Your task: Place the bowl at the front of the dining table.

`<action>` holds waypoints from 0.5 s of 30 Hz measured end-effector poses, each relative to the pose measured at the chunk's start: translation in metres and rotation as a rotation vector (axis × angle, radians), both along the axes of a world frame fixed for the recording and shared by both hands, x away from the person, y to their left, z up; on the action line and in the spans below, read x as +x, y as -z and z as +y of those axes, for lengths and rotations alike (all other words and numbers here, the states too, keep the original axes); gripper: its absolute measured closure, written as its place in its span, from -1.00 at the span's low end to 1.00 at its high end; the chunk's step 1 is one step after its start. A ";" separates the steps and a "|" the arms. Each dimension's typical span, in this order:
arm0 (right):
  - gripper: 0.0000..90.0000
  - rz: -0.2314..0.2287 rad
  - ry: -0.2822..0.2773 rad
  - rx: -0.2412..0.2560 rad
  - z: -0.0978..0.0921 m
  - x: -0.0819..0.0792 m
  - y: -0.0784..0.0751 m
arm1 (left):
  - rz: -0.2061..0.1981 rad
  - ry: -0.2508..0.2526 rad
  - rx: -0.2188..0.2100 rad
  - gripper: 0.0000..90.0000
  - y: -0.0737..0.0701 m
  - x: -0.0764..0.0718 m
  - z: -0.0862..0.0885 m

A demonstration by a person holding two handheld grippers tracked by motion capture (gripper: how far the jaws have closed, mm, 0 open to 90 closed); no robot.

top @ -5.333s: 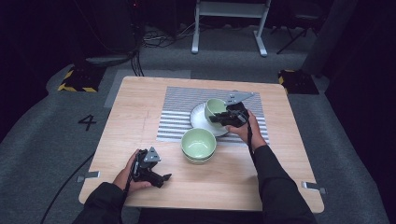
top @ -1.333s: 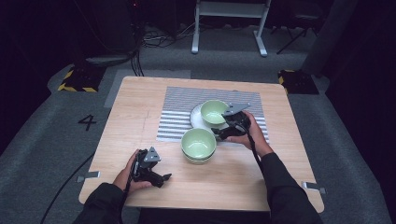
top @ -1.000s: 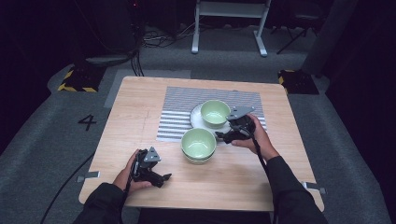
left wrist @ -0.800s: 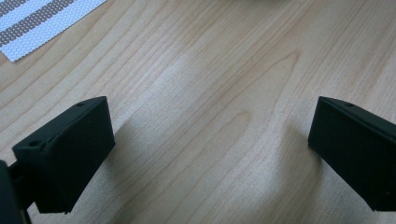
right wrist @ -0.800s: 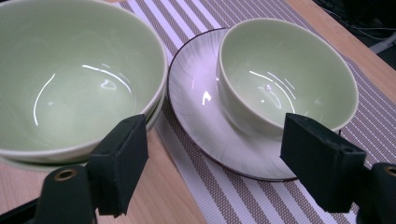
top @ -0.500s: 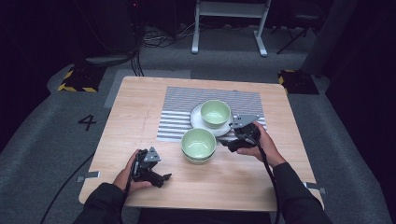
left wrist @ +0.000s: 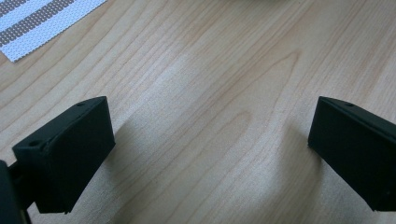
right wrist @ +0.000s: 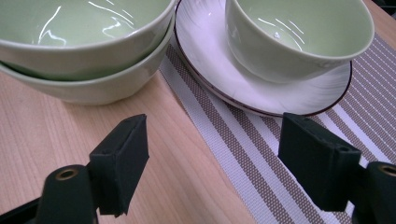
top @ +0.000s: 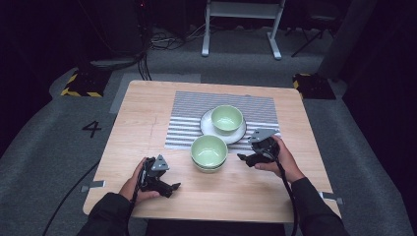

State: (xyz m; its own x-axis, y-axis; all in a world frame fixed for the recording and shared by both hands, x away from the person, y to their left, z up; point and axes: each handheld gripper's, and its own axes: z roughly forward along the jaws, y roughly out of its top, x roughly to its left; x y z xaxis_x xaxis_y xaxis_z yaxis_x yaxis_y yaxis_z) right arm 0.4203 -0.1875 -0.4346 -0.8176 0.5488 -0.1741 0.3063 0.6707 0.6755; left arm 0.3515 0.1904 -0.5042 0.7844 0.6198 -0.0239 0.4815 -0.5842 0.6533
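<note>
On the white saucer [top: 209, 126], a glossy pale-green bowl [top: 226, 118]; both grippers' jaws released.

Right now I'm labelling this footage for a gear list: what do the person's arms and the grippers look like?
Both arms wear dark sleeves. The left gripper and right gripper are black, each with a grey three-cornered plate on top and two blocky black jaws. A black cable trails from the right gripper.
</note>
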 end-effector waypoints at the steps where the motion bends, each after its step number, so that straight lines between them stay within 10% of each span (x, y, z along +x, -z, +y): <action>1: -0.45 0.001 0.002 0.003 -0.001 -0.001 0.001 | 0.000 0.000 0.000 -0.99 0.000 0.000 0.000; 15: -0.45 0.009 0.012 -0.025 -0.016 -0.018 0.017 | 0.000 0.000 0.000 -0.99 0.000 0.000 0.000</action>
